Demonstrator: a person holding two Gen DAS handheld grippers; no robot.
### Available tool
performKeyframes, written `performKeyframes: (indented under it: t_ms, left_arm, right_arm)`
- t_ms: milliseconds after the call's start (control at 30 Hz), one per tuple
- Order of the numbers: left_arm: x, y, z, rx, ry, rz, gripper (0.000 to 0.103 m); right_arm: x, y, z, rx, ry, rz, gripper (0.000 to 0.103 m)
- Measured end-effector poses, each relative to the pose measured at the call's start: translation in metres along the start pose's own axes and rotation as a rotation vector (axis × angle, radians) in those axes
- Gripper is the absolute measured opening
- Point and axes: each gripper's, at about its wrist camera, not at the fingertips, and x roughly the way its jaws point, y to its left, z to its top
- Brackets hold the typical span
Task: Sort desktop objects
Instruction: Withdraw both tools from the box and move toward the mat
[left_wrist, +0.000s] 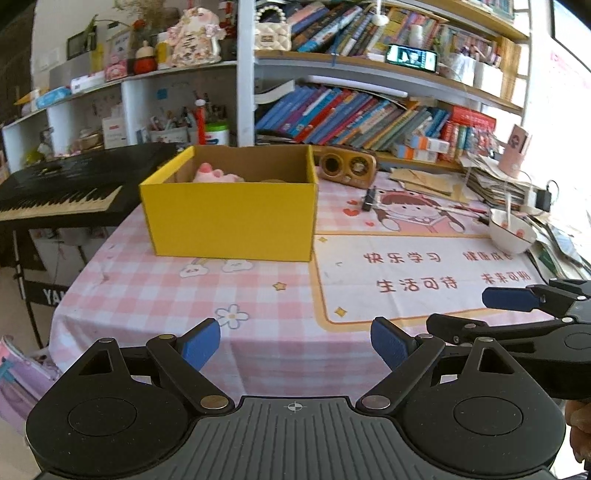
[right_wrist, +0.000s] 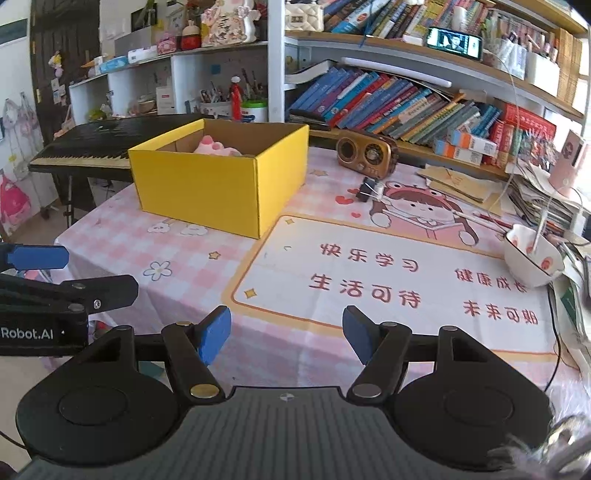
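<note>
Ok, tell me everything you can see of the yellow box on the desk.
The yellow box is an open-topped cardboard carton: bright yellow outside, plain brown inside, with no lid showing. It stands upright and square on the pink checked tablecloth, toward the far left of the table, just in front of the black keyboard. A pink plush toy lies inside, partly hidden by the front wall; something tan sits beside it, too hidden to identify. Neither gripper touches the box.

Both wrist cameras sit low at the table's near edge (side by side), facing the bookshelf.
</note>
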Motion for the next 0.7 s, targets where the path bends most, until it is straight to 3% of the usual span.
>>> performKeyframes:
  t_ms: [700]
  left_arm:
    - [0.041,-0.044,0.017,0.080,0.049,-0.133,0.091]
  right_arm:
    - [0.007,-0.048,-0.001,0.071,0.029,-0.110,0.067]
